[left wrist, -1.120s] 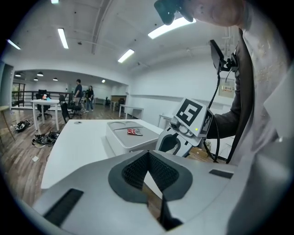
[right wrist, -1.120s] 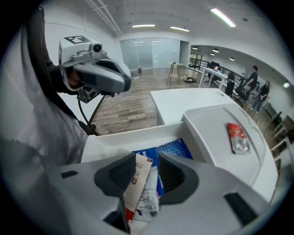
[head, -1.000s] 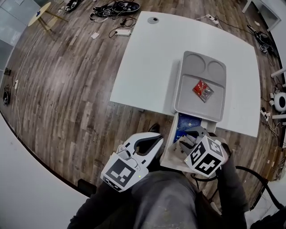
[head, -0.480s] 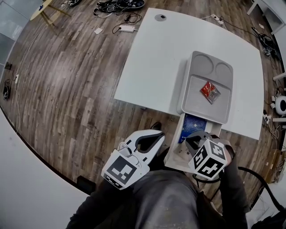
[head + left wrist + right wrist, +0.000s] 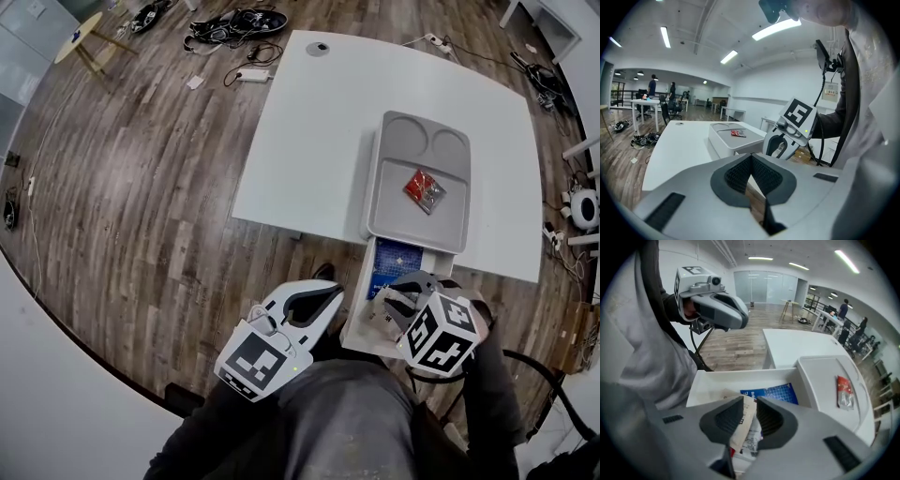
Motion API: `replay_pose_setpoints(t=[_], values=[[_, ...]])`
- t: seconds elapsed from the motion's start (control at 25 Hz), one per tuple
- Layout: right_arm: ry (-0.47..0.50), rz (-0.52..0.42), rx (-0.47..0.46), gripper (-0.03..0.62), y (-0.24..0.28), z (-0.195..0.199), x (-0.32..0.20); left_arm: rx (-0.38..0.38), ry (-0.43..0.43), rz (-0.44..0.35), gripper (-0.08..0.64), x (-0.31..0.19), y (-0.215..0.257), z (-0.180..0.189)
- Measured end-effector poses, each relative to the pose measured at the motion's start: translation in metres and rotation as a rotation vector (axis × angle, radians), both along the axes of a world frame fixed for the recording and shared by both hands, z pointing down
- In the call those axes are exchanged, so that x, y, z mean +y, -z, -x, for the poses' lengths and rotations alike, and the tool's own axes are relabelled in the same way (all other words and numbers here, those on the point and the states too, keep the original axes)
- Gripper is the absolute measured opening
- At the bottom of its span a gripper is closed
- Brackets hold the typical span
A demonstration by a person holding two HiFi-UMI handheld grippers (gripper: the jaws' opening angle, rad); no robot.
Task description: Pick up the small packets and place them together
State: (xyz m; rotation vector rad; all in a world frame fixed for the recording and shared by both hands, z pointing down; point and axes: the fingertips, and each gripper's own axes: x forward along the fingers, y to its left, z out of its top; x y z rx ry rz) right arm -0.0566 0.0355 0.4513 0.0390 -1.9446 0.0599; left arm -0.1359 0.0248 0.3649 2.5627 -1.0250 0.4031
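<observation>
Wooden floor point(image 5: 141, 187) fills the left side of the head view, with a tangle of cables point(image 5: 239, 19) lying at its far edge. Next we come to the left gripper point(image 5: 323, 298), held low over the floor near our lap. Its own view shows its jaws closed, the dark pads meeting at the tips with nothing between them. Beyond it stands a white table point(image 5: 309, 122). A grey tray point(image 5: 380, 202) sits on the table's right part, reaching its near edge. One red packet point(image 5: 424, 187) lies flat in the tray's large compartment, and the two round hollows at the far end hold nothing. Just below the tray's near edge we see a white box point(image 5: 356, 333) with a blue packet point(image 5: 389, 258) lying at its far end. The right gripper point(image 5: 401, 298) points steeply down into this box. Its jaws have just been opening and now stand a little apart. A pale packet point(image 5: 743, 425) stands between the pads and leans on the left-hand one, and we cannot make out any squeeze from the other pad. More printed packets lie under it in the box, too crowded for us to count.
</observation>
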Motion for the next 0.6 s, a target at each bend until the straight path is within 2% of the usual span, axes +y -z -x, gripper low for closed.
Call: replay_pose_setpoints(t=[0.08,0.24,0.44,0.6], values=[[0.024,0.011,0.024,0.114,-0.006,0.003,0.001,0.001,0.007,0.003,-0.011,-0.001,0.001,0.002],[0.031,0.022,0.078,0.155,-0.025,0.007,-0.001,0.003,0.032,0.013,-0.011,-0.002,-0.006,0.016],[0.025,0.041,0.119,0.153,-0.037,0.010,-0.002,0.008,0.043,0.032,-0.011,-0.005,-0.016,0.028],[0.022,0.018,0.109,0.092,-0.033,0.010,-0.005,0.008,0.034,0.025,-0.011,-0.010,-0.016,0.027]])
